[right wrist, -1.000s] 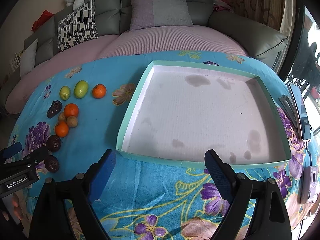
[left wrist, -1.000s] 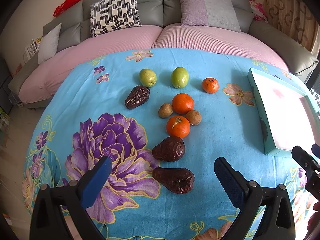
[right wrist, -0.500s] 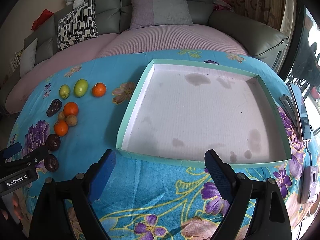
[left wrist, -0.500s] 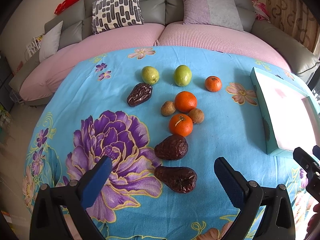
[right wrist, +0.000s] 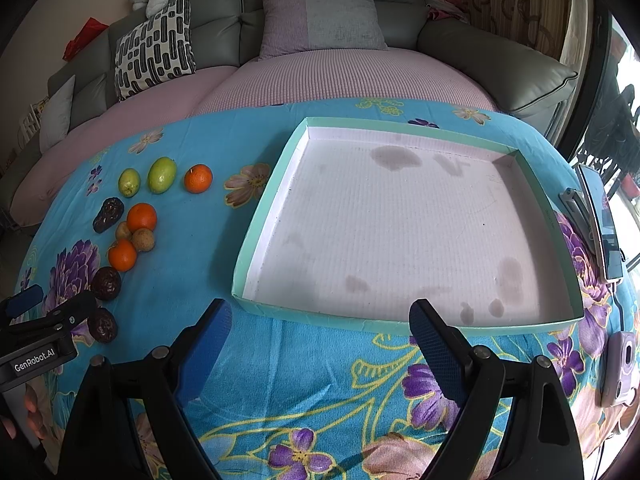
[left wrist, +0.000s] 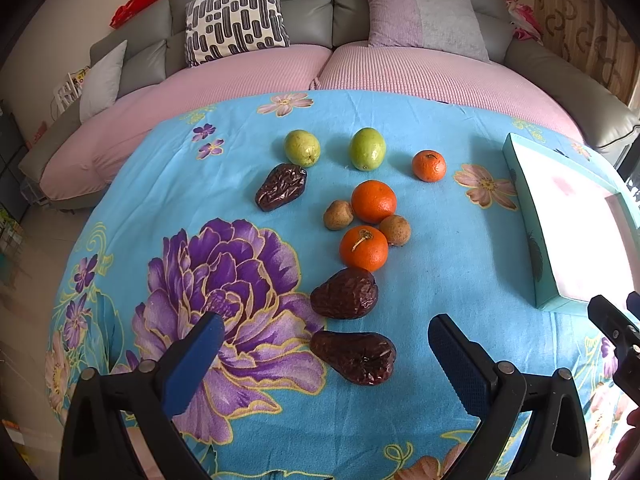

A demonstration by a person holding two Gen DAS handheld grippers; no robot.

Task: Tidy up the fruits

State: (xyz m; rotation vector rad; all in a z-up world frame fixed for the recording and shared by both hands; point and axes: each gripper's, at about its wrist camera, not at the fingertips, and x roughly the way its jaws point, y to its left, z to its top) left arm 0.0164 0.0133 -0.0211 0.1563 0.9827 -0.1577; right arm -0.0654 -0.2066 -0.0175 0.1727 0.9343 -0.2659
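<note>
- While both tools hang over the flowered blue cloth (left wrist: 460, 208), the left gripper (left wrist: 324, 344) has its blue fingers (left wrist: 196, 356) spread wide, grasping nothing.
- Just ahead of that gap lies a dark wrinkled date-like fruit (left wrist: 354, 356), and a second dark fruit (left wrist: 345, 294) sits right behind it.
- Further back come an orange with a stem (left wrist: 363, 248), two small brown fruits (left wrist: 338, 215) on either side of another orange (left wrist: 374, 201), and a third dark fruit (left wrist: 281, 187) off to the left.
- At the far row stand two green fruits (left wrist: 367, 149) and a small orange (left wrist: 429, 165).
- Over on the other side, the right gripper (right wrist: 320, 340) is likewise released, its fingers apart above the cloth, just in front of the near rim of the teal tray (right wrist: 320, 316).
- Stains mark the tray's white floor, and no fruit lies in it.
- A phone (right wrist: 600, 220) rests near the tray's right edge.
</note>
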